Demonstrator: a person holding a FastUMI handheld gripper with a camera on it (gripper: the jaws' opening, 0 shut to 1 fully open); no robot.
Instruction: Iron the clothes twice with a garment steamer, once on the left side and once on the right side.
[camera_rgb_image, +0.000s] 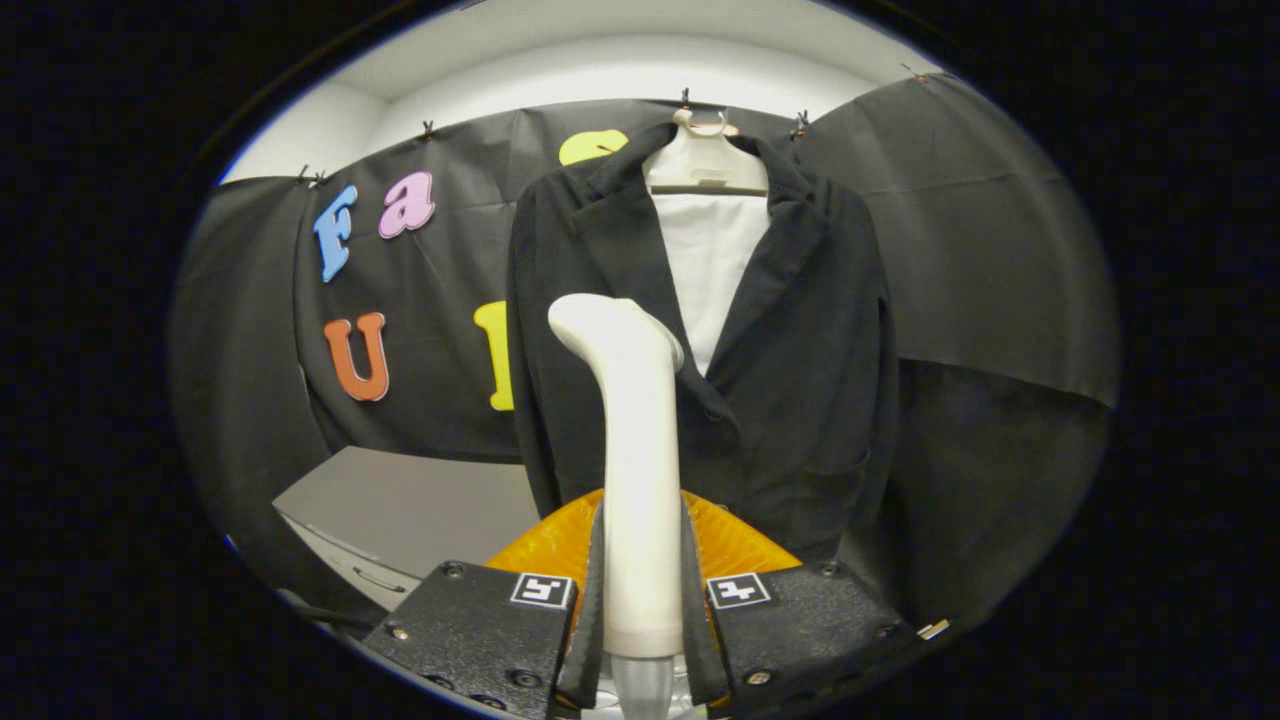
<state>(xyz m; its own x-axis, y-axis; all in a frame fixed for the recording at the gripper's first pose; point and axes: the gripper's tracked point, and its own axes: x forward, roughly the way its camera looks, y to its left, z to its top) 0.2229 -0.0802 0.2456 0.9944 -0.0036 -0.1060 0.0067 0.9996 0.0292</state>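
Note:
A white garment steamer (635, 470) stands upright between my fingers, its bent head pointing toward the jacket. My gripper (640, 600) is shut on the steamer's handle, both fingers pressing its sides. Beyond it a black jacket (790, 330) hangs on a white hanger form (705, 165) against the booth wall, its lapels open over a white front panel (710, 270). The steamer's head sits in front of the jacket's left half, at about chest height; whether it touches the cloth I cannot tell.
An orange ribbed piece (735, 540) lies just behind the fingers at the steamer's base. A grey cabinet or table (410, 510) with a drawer handle stands low to the left. Black cloth walls surround the jacket on both sides.

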